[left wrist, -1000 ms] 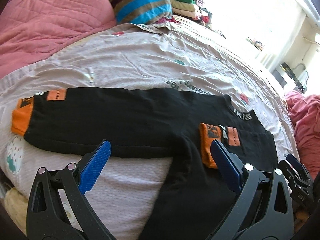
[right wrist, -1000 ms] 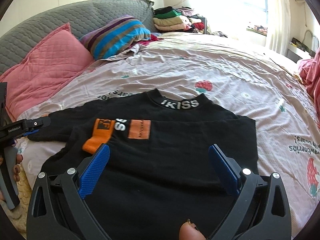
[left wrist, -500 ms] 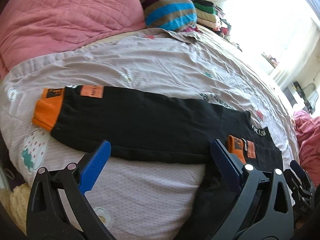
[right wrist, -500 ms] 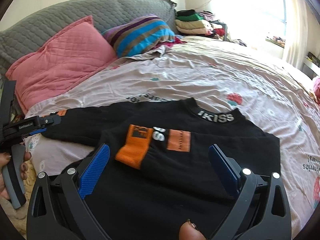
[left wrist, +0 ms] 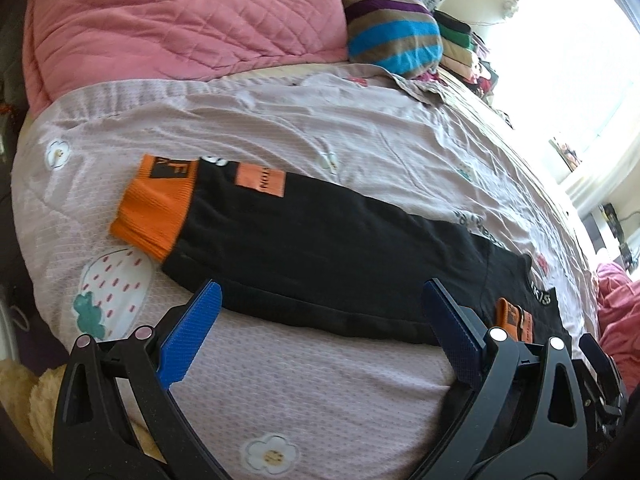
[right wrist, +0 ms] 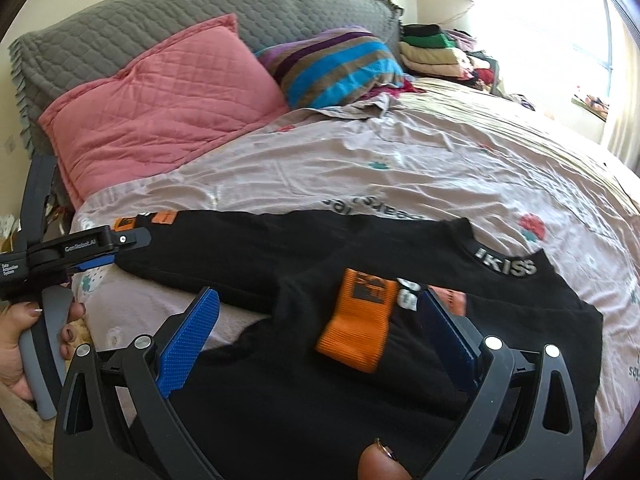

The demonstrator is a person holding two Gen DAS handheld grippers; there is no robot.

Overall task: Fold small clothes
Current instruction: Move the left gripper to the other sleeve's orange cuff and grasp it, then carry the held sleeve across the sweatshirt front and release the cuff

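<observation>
Sleeve [left wrist: 320, 248] is lying stretched out flat on the bedsheet [left wrist: 320, 408] ahead of your left gripper [left wrist: 320, 344], its long axis running from the orange cuff [left wrist: 156, 208] at ten o'clock to the sweater [right wrist: 340, 380] body at three o'clock. Both grippers are gaping open and holding nothing, and your right gripper [right wrist: 316, 340] is hovering over the other cuff [right wrist: 356, 320], which is already lying folded across the chest. Your left one is sitting nearer, so you are likely reaching toward ten o'clock for that far cuff.

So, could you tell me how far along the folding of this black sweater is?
Done: one sleeve is folded across the black sweater, its orange cuff lying on the chest. In hand: nothing; the left gripper and right gripper are both open and empty, the left one hovering by the other sleeve, which lies stretched out on the bedsheet. Left: fold that sleeve in, then fold the body.
</observation>
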